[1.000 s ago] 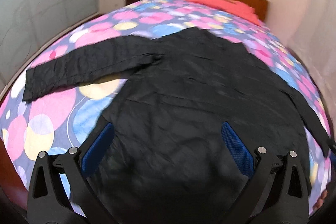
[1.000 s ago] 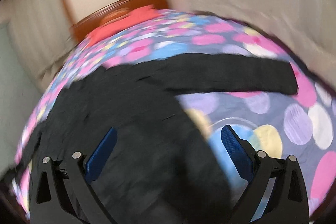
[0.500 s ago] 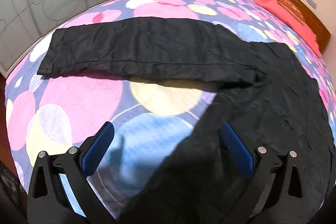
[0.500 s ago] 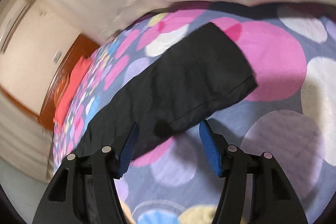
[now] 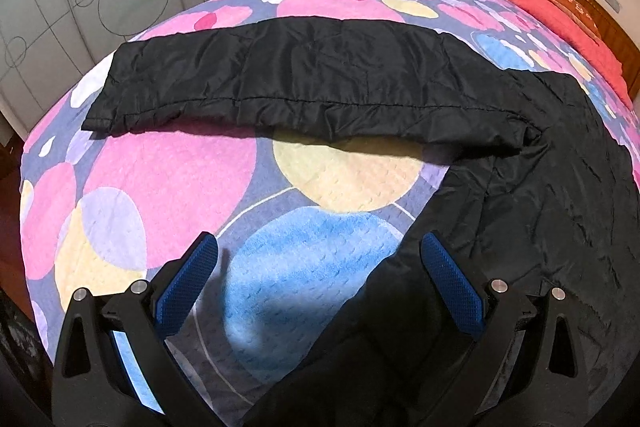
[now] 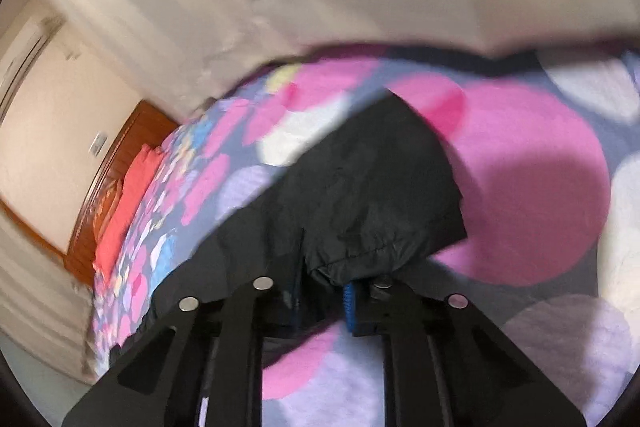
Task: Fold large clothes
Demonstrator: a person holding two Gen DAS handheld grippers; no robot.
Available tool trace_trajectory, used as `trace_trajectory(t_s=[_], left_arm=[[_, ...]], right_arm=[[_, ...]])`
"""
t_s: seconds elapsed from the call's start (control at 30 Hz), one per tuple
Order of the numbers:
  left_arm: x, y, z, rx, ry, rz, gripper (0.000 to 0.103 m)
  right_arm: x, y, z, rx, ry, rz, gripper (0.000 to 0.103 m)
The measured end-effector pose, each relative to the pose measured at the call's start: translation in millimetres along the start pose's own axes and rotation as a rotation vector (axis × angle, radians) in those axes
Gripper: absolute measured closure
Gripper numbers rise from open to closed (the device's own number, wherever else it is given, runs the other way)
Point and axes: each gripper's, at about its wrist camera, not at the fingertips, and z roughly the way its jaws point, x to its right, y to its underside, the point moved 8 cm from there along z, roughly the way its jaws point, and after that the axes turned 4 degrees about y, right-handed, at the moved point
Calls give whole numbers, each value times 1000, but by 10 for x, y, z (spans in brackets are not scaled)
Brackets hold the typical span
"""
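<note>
A big black jacket (image 5: 532, 187) is lying flat on the bed cover with coloured dots (image 5: 168, 179), with one sleeve (image 5: 288, 83) sticking out to the side. The left gripper (image 5: 316, 259) is hanging over the cover and the jacket's edge, its jaws wide apart and holding nothing. The right gripper (image 6: 322, 293) is pinching the end of a sleeve (image 6: 376, 195), jaws squeezed close on the cloth.

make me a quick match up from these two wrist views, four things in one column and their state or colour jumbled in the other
Things:
1. left hand-held gripper
2. right hand-held gripper
3. jacket sleeve
4. pillow

States or colours:
A. red, by the headboard
B. shut on black fabric
C. open, holding nothing
D. black, stretched flat across the bedspread

Pairs: 1-C, 2-B, 3-D, 4-A
</note>
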Motion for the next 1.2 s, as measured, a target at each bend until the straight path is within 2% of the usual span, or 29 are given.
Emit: trace_trajectory(t_s=[0.03,0.13,0.27,0.47,0.6,0.63,0.8,0.93,1.1,1.2], left_arm=[[5,-4,-4,2,0,3,2],[44,-14,16,8,6,16,2],[43,-8,24,15,12,26,2],[2,-10,38,13,30,18,2],[-13,18,95,5,32,12,2],[-9,28,109,3,34,14,2],[-25,58,203,-14,23,14,2],[-25,64,238,-10,7,21,2],[-21,76,259,1,1,26,2],[-25,72,268,2,2,25,2]], right_arm=[[-91,-13,-60,17,-6,-33,89],[-719,46,-357,84,-70,-208,89],[-1527,379,-532,80,-171,-398,89],[-2700,1289,-621,-14,-334,-628,89],[-3253,1888,-720,-70,-425,-750,89],[-3438,2125,-754,-91,-458,-796,89],[-3856,2914,-821,-183,-545,-942,89],[-3980,3476,-700,-288,-573,-1038,89],[-3860,4088,-612,-402,-520,-1144,88],[-3779,4318,-495,-460,-465,-1206,81]])
